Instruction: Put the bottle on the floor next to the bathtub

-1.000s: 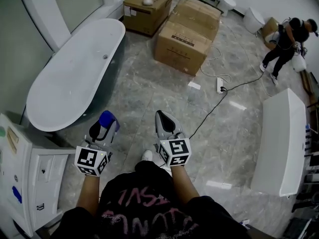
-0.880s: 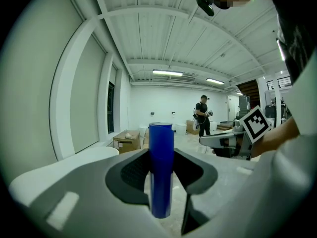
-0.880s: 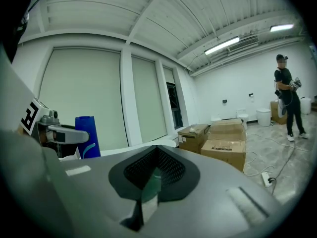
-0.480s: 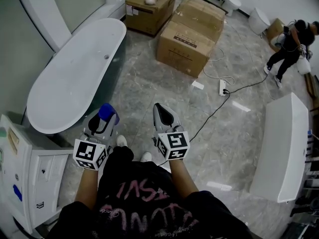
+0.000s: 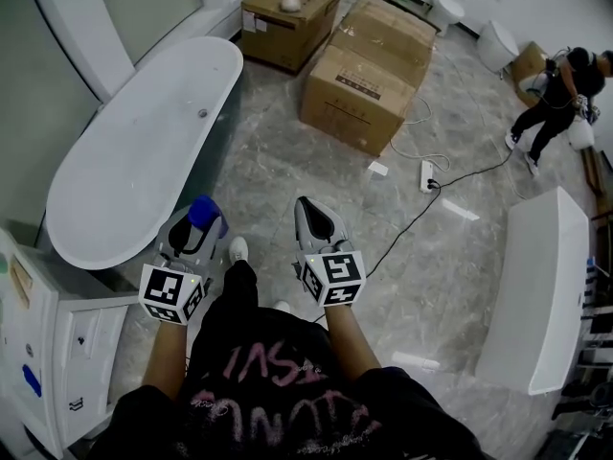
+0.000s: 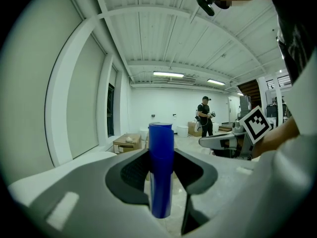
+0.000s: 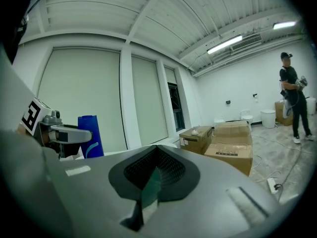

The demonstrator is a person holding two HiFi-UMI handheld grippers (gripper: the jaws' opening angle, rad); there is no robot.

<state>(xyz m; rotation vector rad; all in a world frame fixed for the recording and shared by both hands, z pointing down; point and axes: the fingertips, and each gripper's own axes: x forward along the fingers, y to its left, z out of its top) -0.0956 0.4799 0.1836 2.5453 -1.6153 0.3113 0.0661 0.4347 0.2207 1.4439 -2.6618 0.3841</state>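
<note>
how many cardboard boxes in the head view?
3. One cardboard box beyond the bathtub, a white object on top; a near box and far box together at its right. A brown shape by the distant person may be a fourth.

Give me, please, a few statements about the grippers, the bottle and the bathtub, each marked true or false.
1. The left gripper is shut on a blue bottle. True.
2. The right gripper holds a second bottle. False: its jaws are together with nothing between them.
3. The bottle stands on the floor. False: it is held upright in the left gripper, off the floor.
4. The white bathtub lies to the person's left. True.
</note>
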